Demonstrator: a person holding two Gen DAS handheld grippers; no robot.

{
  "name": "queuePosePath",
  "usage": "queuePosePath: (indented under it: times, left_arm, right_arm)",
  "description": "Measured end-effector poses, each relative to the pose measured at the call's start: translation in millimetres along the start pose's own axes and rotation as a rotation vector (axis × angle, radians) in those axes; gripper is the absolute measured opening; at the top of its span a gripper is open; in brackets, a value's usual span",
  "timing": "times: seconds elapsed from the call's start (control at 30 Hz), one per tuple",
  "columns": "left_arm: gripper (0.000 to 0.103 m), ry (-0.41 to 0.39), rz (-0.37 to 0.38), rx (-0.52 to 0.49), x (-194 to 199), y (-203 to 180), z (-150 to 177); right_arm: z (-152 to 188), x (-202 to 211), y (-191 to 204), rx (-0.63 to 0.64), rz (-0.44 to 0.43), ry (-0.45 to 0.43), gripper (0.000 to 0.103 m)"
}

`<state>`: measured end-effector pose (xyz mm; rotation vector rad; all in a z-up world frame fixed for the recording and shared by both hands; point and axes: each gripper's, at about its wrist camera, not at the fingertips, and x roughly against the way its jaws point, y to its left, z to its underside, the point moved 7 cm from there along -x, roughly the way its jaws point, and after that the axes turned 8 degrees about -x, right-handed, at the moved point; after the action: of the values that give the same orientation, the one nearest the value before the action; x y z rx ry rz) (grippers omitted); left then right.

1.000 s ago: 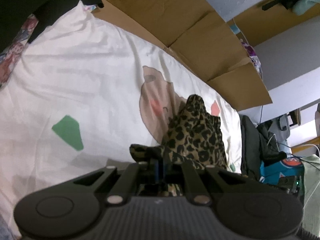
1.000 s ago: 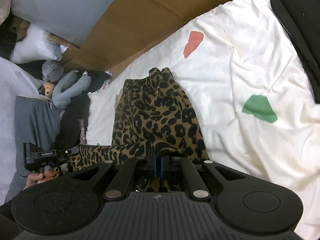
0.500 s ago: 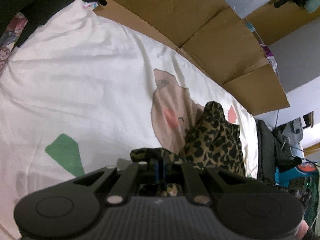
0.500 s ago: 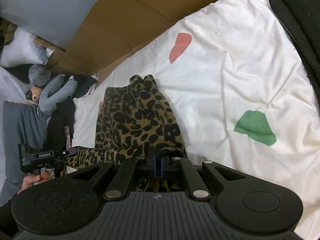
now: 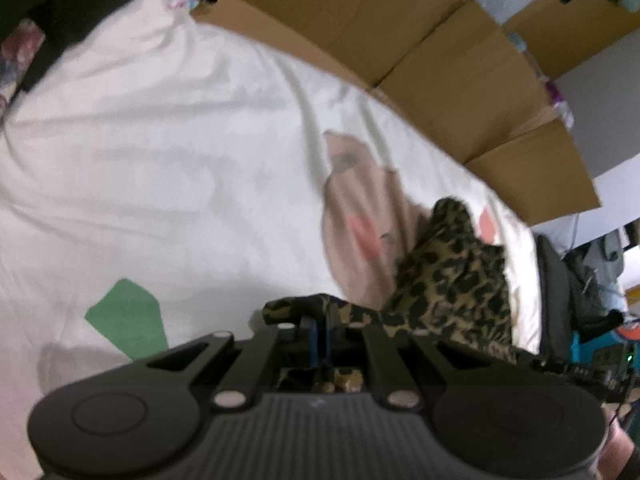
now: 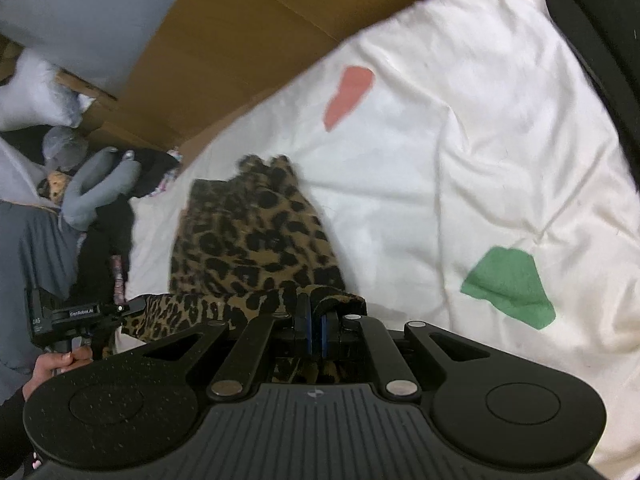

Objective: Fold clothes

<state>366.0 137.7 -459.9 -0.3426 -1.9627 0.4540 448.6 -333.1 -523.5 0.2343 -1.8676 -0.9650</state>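
A leopard-print garment (image 6: 256,240) stretches away from me over a white bedspread (image 6: 460,152). My right gripper (image 6: 315,320) is shut on its near edge, at the right end. In the left wrist view the same garment (image 5: 452,280) lies to the right, and my left gripper (image 5: 319,328) is shut on the other end of that edge. The left gripper (image 6: 132,308) also shows at the left of the right wrist view, held by a hand (image 6: 60,364). The cloth hangs taut between the two grippers.
The bedspread carries a green patch (image 6: 512,284), a pink patch (image 6: 348,96) and a beige cartoon face (image 5: 360,220). Brown cardboard (image 5: 420,52) lines the far side of the bed. A grey plush toy (image 6: 92,192) and dark clothes lie at one end; black fabric (image 6: 592,32) at the other.
Both grippers have sunk toward the bedspread while holding the leopard-print edge. The garment now lies lower and flatter on the bed.
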Motion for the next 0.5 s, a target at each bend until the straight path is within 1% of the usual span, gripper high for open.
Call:
queuePosePath:
  times: [0.07,0.17,0.2,0.23,0.27,0.3,0.33,0.37,0.43,0.5]
  left_arm:
    - [0.004,0.009,0.002,0.005,-5,1,1]
    - [0.007,0.007,0.039,0.040,-5,5,1]
    - [0.009,0.003,0.053,0.048,-2,5,1]
    - [0.015,-0.001,0.066,0.055,0,6,1]
    - [0.021,-0.004,0.079,0.061,2,7,2]
    - [0.027,-0.004,0.093,0.068,3,6,3]
    - [0.040,-0.001,0.108,0.076,4,5,4]
    - [0.050,0.000,0.117,0.082,4,5,6]
    - [0.053,0.004,0.124,0.083,2,4,9]
    - [0.053,0.022,0.127,0.080,0,3,13]
  right_arm:
    - [0,-3,-4,-0.024,-0.002,0.008,0.003]
    - [0,-2,-5,-0.066,-0.016,0.022,0.005]
    - [1,0,-5,-0.078,-0.023,0.028,0.006]
    - [2,2,-4,-0.088,-0.040,0.032,0.007]
    - [3,4,-3,-0.097,-0.060,0.036,0.016]
    - [5,7,-2,-0.106,-0.080,0.040,0.033]
    - [6,9,0,-0.115,-0.100,0.043,0.038]
    - [7,11,1,-0.125,-0.120,0.047,0.043]
    - [11,14,2,-0.138,-0.145,0.055,0.043]
    - [16,11,0,-0.141,-0.135,0.066,0.043]
